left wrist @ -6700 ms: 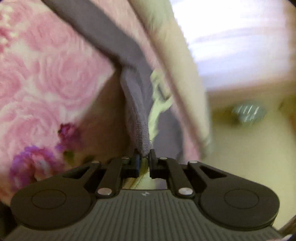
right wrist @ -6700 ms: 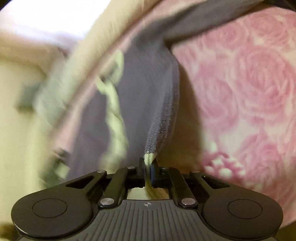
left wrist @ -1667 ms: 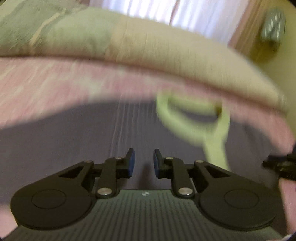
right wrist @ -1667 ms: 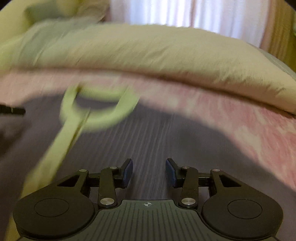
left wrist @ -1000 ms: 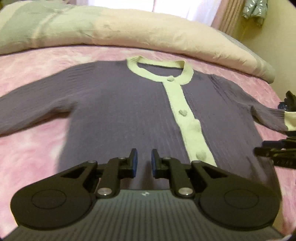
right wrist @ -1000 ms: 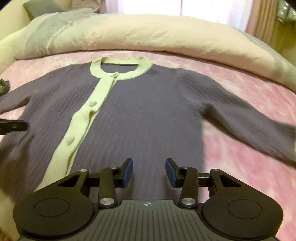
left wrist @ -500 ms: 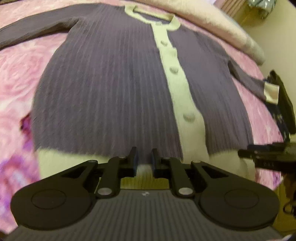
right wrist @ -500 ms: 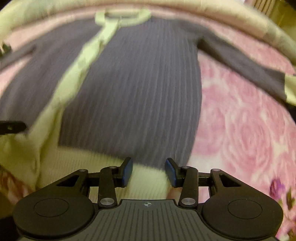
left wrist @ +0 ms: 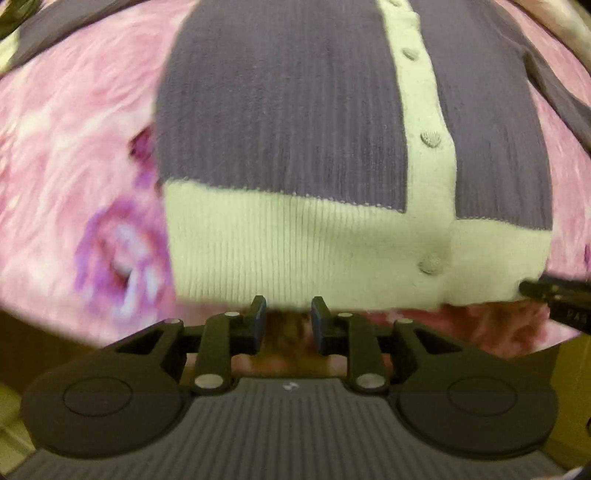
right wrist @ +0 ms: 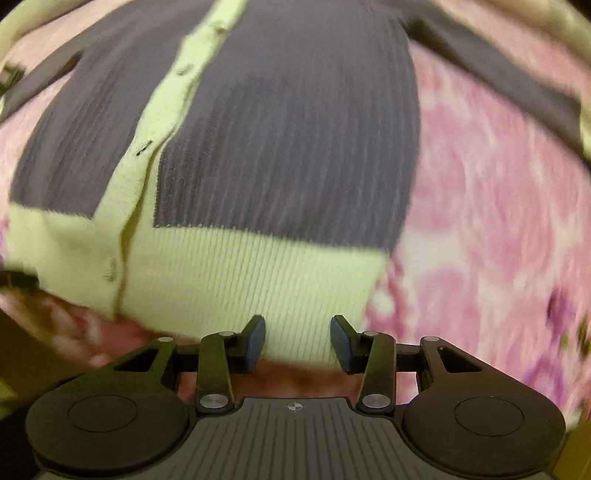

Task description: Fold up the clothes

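A purple ribbed cardigan (left wrist: 280, 110) (right wrist: 295, 140) with a pale yellow-green button band and hem lies flat, front up, on a pink rose-print bedspread (left wrist: 66, 155) (right wrist: 491, 206). Its wide hem band (left wrist: 295, 247) (right wrist: 266, 280) faces me. My left gripper (left wrist: 285, 314) hovers open just below the hem near its left half, holding nothing. My right gripper (right wrist: 298, 332) stands open at the hem's right part, empty. Each view shows the other gripper's dark tip at the frame edge, beside the hem corner (left wrist: 554, 291) (right wrist: 18, 278).
The cardigan's sleeves stretch out to both sides, with a pale cuff (right wrist: 585, 125) at the far right. The bed's near edge runs just under the grippers, with a dark gap (left wrist: 37, 347) below it. A cream duvet edge (right wrist: 554, 11) lies beyond the collar.
Both grippers let go of the cardigan, which now lies spread flat. They have drawn back from the chest area down to the hem and stay open.
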`<action>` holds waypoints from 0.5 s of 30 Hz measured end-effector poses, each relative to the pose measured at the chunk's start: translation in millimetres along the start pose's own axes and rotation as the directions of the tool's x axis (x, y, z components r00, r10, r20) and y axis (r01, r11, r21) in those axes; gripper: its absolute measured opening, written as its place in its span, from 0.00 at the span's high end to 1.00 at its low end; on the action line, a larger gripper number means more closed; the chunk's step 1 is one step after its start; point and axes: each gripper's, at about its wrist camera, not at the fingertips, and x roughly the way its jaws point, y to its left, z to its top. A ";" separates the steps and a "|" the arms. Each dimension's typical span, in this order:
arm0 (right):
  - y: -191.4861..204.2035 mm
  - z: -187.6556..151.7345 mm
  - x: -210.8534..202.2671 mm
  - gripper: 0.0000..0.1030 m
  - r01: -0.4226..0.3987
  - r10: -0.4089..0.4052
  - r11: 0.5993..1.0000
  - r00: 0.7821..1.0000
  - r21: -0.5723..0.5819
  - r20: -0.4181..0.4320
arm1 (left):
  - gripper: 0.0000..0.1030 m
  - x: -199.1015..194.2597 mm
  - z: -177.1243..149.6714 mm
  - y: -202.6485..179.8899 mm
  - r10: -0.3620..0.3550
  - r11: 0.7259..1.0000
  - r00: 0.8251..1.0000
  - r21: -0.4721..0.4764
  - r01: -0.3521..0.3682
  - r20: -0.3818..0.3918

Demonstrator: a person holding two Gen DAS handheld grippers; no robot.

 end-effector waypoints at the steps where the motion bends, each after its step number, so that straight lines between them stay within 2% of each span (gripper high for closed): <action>1: -4.7 3.3 -5.9 0.58 -0.025 0.026 0.999 0.999 0.042 -0.027 | 0.72 -12.0 1.6 -3.2 -0.006 1.000 1.000 -0.016 0.007 0.007; 5: -16.8 23.2 -41.4 0.58 -0.092 0.098 0.990 0.994 0.103 -0.049 | 0.64 -60.6 14.4 -23.3 0.045 0.999 0.997 -0.022 -0.044 0.067; 6: -17.7 27.4 -51.2 0.54 -0.098 0.103 0.990 0.994 0.103 -0.038 | 0.61 -71.8 16.0 -27.6 0.062 0.998 0.994 -0.017 -0.061 0.088; 7: -17.3 29.8 -61.5 0.28 -0.101 0.104 0.990 0.994 0.102 -0.020 | 0.60 -83.1 17.7 -31.9 0.080 0.997 0.991 -0.012 -0.079 0.109; 8: -16.8 31.8 -70.7 0.14 -0.104 0.105 0.990 0.994 0.099 -0.005 | 0.58 -94.3 19.3 -36.1 0.096 0.995 0.987 -0.008 -0.096 0.130; 9: -16.1 32.3 -77.0 0.07 -0.105 0.105 0.990 0.994 0.093 0.005 | 0.58 -104.3 20.6 -39.9 0.109 0.994 0.983 -0.005 -0.110 0.148; 15: -11.5 35.4 -115.0 0.07 -0.108 0.104 0.993 0.993 0.057 0.060 | 0.55 -141.7 21.1 -53.1 0.144 0.989 0.966 -0.011 -0.145 0.215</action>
